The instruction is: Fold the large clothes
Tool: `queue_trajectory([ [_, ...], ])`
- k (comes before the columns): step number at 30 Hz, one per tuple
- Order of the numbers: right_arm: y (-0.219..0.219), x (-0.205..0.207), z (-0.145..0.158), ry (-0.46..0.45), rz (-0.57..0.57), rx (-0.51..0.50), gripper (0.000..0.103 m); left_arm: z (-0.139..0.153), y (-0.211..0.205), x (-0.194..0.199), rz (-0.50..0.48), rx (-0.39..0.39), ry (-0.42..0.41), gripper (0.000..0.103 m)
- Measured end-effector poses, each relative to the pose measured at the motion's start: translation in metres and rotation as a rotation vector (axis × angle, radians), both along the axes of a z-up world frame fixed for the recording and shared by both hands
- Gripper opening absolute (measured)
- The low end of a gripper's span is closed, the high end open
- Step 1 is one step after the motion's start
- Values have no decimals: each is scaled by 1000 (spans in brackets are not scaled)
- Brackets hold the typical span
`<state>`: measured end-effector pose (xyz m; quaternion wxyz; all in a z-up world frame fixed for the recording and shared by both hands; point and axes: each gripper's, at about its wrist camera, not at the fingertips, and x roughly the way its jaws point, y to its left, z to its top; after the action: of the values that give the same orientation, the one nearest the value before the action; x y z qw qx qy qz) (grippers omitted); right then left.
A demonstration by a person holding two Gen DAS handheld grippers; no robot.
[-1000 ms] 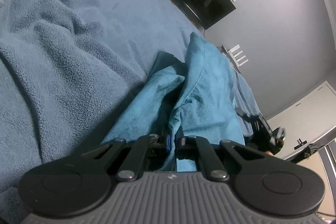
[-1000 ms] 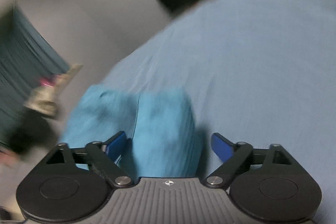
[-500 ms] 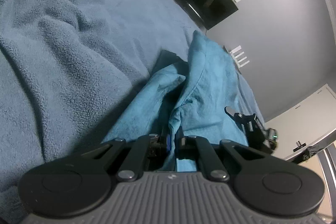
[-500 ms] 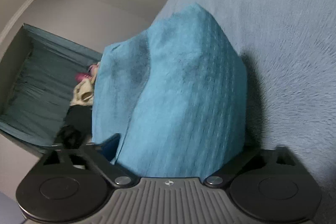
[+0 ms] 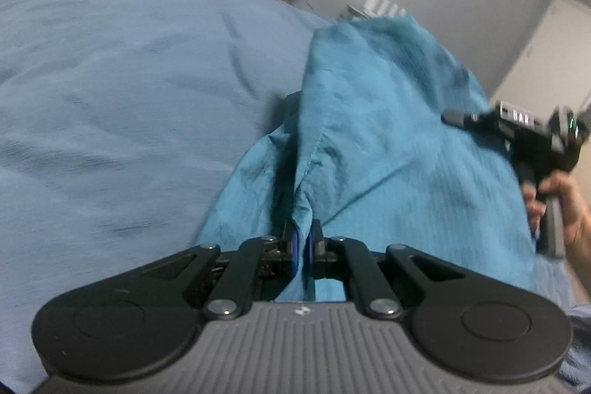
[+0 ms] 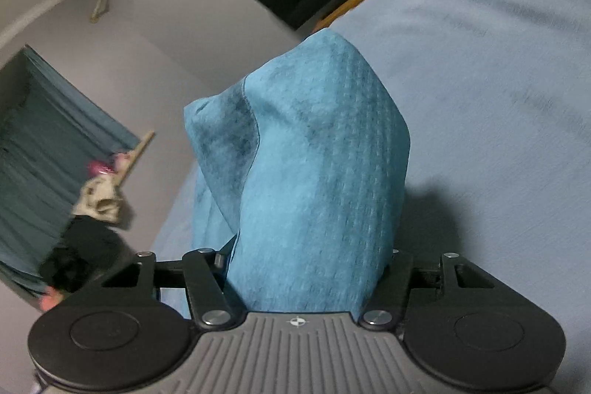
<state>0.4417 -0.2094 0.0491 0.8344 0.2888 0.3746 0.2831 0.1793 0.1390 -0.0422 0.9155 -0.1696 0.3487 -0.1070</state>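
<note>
**Teal garment lifted off bed, both tools on it**

While the bed (image 5: pixel 110 98) with its pale blue cover fills most of both views, the teal garment (image 5: pixel 388 143) rises in a bunched ridge above it. Left tool (image 5: pixel 303 242): clamped tight on a seam fold. Right tool (image 6: pixel 306 268): jaws closing, thick bundle of garment between them; pads hidden by cloth.
</note>
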Motion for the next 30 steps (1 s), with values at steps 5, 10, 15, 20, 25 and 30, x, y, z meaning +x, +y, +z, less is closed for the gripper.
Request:
queue_trajectory([
  [5,-35,39,42,-67,19,-152,62,-1,-42,35,55,-24,6,0],
  [10,-31,88,54,-67,-46,-280,80,-21,-59,51,76,-62,7,0],
  [15,-46,108,14,71,-177,-273,97,-31,-49,61,11,-126,37,0],
  [20,-71,87,16,-6,-311,-186,94,-28,-53,67,-29,-68,19,0],
  [25,-66,50,44,-326,-443,-397,63,-27,-61,66,-60,-13,-3,0],
  [30,8,66,40,-378,-321,-694,43,-32,-60,69,-68,-7,-4,0],
])
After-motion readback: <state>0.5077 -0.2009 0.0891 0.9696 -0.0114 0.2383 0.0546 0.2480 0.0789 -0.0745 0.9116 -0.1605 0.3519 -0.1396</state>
